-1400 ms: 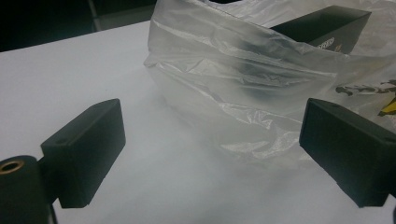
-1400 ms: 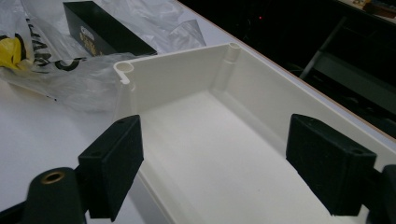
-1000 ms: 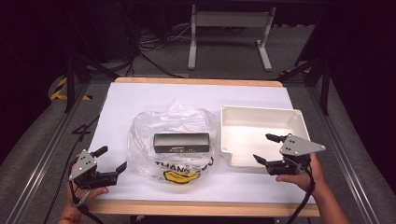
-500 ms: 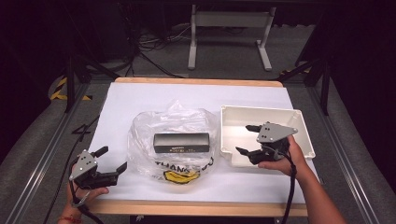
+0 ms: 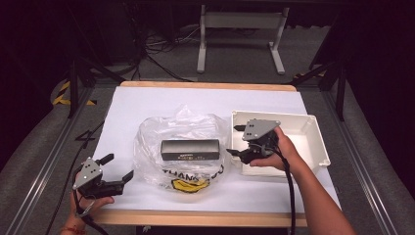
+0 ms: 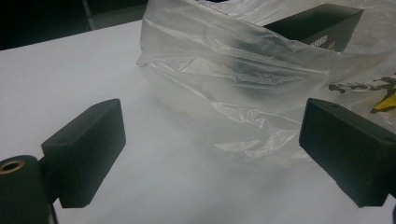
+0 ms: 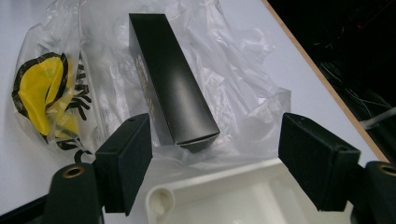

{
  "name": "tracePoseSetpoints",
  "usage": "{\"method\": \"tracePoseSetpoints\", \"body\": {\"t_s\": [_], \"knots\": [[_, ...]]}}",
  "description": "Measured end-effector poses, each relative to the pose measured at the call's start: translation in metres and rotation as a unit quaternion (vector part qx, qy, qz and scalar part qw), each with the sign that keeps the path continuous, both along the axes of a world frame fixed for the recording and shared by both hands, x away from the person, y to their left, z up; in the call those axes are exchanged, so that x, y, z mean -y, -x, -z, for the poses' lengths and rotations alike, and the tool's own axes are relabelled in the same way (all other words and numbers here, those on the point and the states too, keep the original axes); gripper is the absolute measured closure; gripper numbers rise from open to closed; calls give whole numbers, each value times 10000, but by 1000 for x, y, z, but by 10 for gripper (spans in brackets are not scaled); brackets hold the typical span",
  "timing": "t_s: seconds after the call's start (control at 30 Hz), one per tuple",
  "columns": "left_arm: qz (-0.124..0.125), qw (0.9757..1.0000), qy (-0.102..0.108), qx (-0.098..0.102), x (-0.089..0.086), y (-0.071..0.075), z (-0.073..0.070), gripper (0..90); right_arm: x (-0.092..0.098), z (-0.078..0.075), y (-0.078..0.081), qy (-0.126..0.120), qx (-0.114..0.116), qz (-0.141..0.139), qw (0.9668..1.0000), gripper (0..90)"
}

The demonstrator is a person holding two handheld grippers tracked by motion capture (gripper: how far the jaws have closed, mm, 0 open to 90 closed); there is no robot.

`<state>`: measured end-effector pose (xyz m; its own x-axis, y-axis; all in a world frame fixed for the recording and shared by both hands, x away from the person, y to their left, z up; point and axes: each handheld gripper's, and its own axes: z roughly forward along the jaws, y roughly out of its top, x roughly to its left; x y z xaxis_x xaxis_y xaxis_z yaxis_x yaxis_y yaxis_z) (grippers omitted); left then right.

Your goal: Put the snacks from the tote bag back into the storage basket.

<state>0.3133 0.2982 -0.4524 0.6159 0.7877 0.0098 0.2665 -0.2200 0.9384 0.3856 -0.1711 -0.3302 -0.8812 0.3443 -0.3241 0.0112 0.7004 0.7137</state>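
A long black box (image 5: 190, 149) lies on a crumpled clear plastic bag (image 5: 154, 135) with a yellow and black print, in the middle of the white table. My right gripper (image 5: 234, 140) is open over the left edge of the white tray (image 5: 313, 141) and points at the box's right end. In the right gripper view its open jaws frame the near end of the box (image 7: 173, 93) past the tray's corner (image 7: 205, 193). My left gripper (image 5: 118, 166) is open at the front left, just left of the bag. In the left gripper view the bag (image 6: 224, 84) lies ahead, with the box (image 6: 317, 23) beyond it.
The white tray has raised walls and stands right of the bag. The table's wooden edge (image 5: 205, 218) runs along the front. Dark floor, cables and a metal stand (image 5: 240, 22) lie beyond the far edge.
My right gripper has moved left from the tray's front right area to the tray's left edge, close to the box. The left gripper has stayed put.
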Motion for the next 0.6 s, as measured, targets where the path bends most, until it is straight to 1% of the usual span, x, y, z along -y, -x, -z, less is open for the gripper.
{"method": "tracePoseSetpoints", "body": {"t_s": [0.03,0.1,0.2,0.3,0.37,0.43,0.5,0.57,0.6], "knots": [[9,10000,-13,-23,0,0,0,80,-4,1,-1,13,-30,-41,10000,263],[10,10000,13,3,0,0,0,80,-10,3,-4,49,-48,-91,9999,263],[9,10000,14,-8,0,0,0,80,-18,4,-9,42,-113,-162,9998,263],[21,10000,-6,-4,0,1,0,80,-26,6,-13,103,-158,-223,9996,263],[32,10000,-2,-4,0,0,0,80,-30,8,-15,159,-142,-217,9995,263],[31,10000,13,-15,0,0,0,80,-34,9,-19,150,-228,-234,9994,263],[47,10000,-7,-18,0,0,0,80,-38,12,-22,245,-242,-238,9991,264],[52,10000,-5,-19,0,0,0,80,-40,14,-25,250,-332,-246,9988,264],[48,10000,-2,-42,0,0,0,80,-42,15,-28,302,-338,-261,9986,264]]}}
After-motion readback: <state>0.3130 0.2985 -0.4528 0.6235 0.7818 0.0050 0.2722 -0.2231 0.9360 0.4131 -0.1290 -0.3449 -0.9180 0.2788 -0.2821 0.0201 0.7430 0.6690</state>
